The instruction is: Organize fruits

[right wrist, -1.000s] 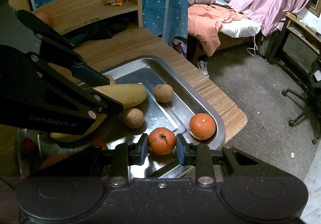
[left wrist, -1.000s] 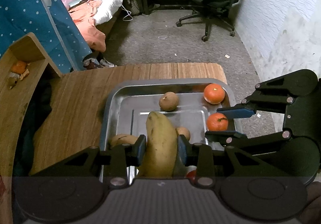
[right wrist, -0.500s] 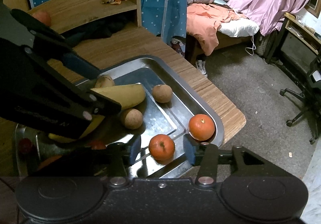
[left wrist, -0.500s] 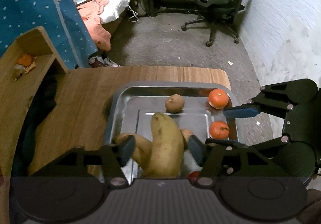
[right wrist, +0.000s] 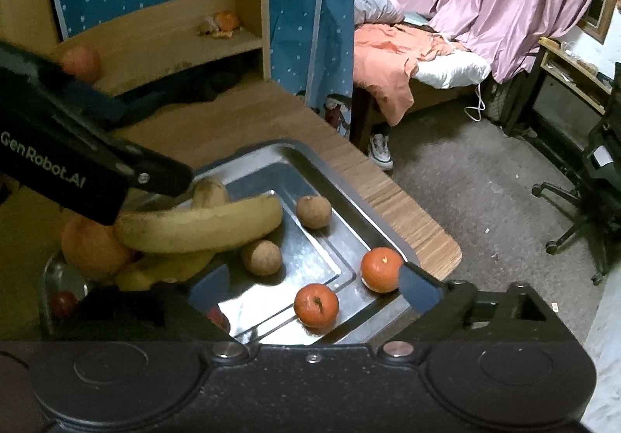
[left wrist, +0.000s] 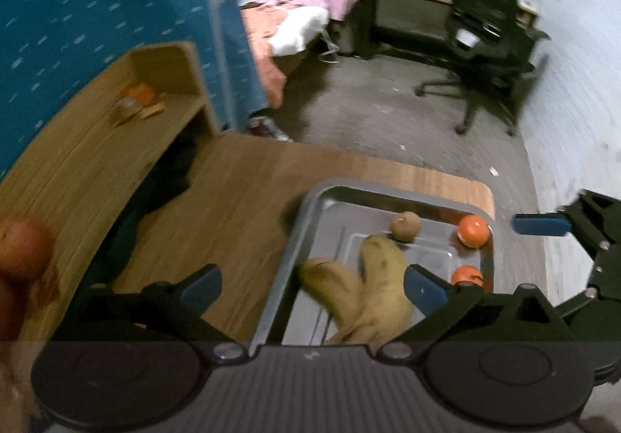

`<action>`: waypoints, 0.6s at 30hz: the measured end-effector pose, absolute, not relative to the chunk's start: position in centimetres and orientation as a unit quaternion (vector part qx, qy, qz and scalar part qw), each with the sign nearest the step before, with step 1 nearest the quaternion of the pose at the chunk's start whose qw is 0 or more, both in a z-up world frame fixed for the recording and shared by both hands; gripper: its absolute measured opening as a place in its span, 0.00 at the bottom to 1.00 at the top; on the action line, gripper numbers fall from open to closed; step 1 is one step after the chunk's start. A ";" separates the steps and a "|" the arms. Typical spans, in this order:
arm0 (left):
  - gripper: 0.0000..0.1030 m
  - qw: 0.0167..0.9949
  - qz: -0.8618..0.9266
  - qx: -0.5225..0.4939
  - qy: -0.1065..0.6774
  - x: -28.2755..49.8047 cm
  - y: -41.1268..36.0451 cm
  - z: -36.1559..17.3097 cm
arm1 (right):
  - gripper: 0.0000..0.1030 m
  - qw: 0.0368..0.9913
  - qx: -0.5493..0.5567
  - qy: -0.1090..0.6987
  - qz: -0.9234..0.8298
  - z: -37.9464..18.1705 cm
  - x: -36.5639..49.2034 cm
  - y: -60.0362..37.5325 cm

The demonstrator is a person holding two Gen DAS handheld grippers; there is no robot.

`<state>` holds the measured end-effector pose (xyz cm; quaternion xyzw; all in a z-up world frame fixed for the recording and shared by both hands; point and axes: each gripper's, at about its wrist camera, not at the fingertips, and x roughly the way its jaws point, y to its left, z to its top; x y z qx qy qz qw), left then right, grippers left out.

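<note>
Bedroom clutter fills the background, pink curtains, an office chair, a bed, and up front the wooden counter [right wrist: 392, 196] carries a steel tray [right wrist: 330, 176] with all the fruit in it. Both tools hang over that tray with their fingers spread wide and nothing between them: the left tool [left wrist: 310, 287] sits above the tray's near left rim, the right tool [right wrist: 314, 283] looks down on the near corner.

On the tray, the bananas [right wrist: 202, 225] lie in a bunch at the left end against a big orange fruit [right wrist: 91, 246]. Two brown round fruits [right wrist: 261, 257] sit mid-tray, one just beside the bananas, one further back. Two small tangerines [right wrist: 316, 305] rest near the right rim, close together but apart.

By my read, the next pick is open. For a tangerine, bring the right tool straight down so the fingers straddle its widest part, then squeeze gently: round fruit rolls on slick steel. For the bananas, grip across one body, not the tip.

Now the caveats. The left view is badly smeared by motion, so edges there are soft. The left tool's black body covers the far left of the tray in the right view. A small red item [right wrist: 62, 304] at the tray's near left edge is too dim to name, and so is the red patch under the right tool's left finger.
</note>
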<state>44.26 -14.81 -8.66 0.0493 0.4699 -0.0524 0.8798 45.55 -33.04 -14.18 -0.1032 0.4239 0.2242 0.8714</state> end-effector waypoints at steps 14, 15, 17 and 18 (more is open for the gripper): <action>1.00 0.898 0.045 -0.017 0.437 38.7 -10.1 -5.5 | 0.99 0.895 -0.093 0.381 0.212 -10.3 42.0 -32.3; 1.00 0.899 0.048 -0.019 0.434 38.1 -9.9 -5.3 | 0.99 0.897 -0.092 0.377 0.211 -10.0 41.6 -32.2; 1.00 0.901 0.055 -0.022 0.429 37.0 -9.6 -4.8 | 0.99 0.901 -0.090 0.369 0.210 -9.3 40.6 -32.1; 1.00 0.902 0.058 -0.023 0.426 36.4 -9.5 -4.6 | 0.99 0.903 -0.088 0.365 0.210 -9.0 40.0 -32.1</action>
